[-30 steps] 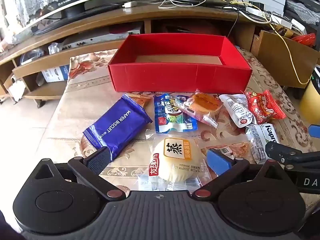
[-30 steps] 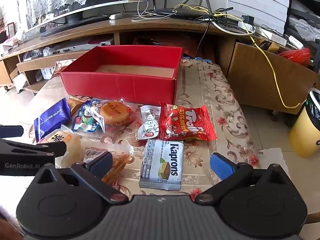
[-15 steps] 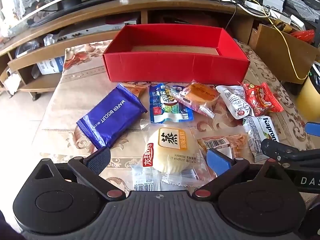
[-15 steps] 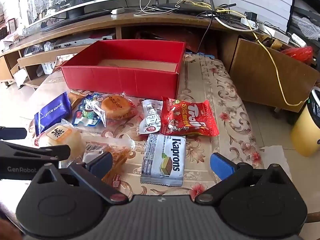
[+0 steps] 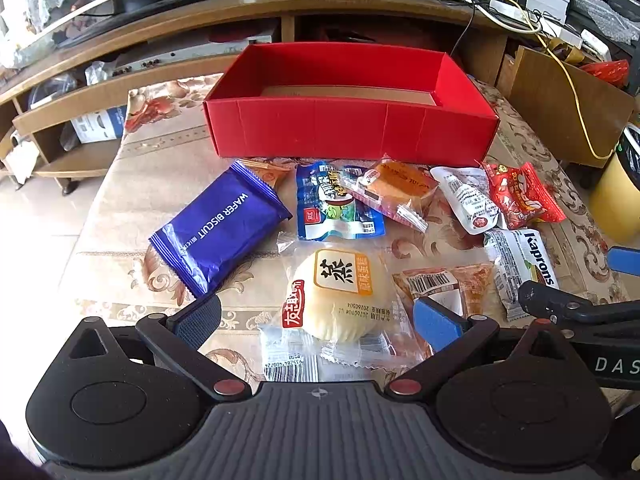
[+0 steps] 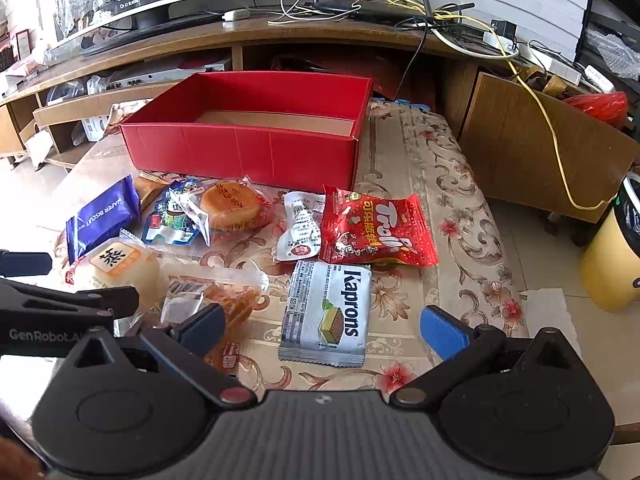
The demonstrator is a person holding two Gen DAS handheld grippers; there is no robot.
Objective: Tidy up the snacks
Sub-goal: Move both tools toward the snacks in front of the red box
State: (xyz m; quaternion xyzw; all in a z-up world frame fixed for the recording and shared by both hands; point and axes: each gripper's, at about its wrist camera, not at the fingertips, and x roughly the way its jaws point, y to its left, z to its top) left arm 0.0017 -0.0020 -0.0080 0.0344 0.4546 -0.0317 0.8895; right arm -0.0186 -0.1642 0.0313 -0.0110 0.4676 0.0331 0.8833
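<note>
Two grippers are over the near edge of the desk (image 5: 132,184), and you hold both with the jaws released, wide apart and grasping nothing. Your left gripper (image 5: 318,318) has the pale bun (image 5: 340,296) between its fingers, but the pads do not touch it. Your right gripper (image 6: 320,326) hovers in front of the Kaprons pack (image 6: 326,312), which lies flat between its fingers. The snacks lie scattered on the desk in front of the red box (image 5: 352,120): the blue wafer pack (image 5: 220,226) at the left, then a blue pouch (image 5: 334,204), an orange cake (image 5: 400,188) lying partly on that pouch, a white sachet (image 5: 466,200) and the red Trolli bag (image 6: 376,228) at the right. A clear pack (image 6: 224,300) of orange sticks lies between the bun and the Kaprons pack. Only the brown floor of the box shows inside it.
</note>
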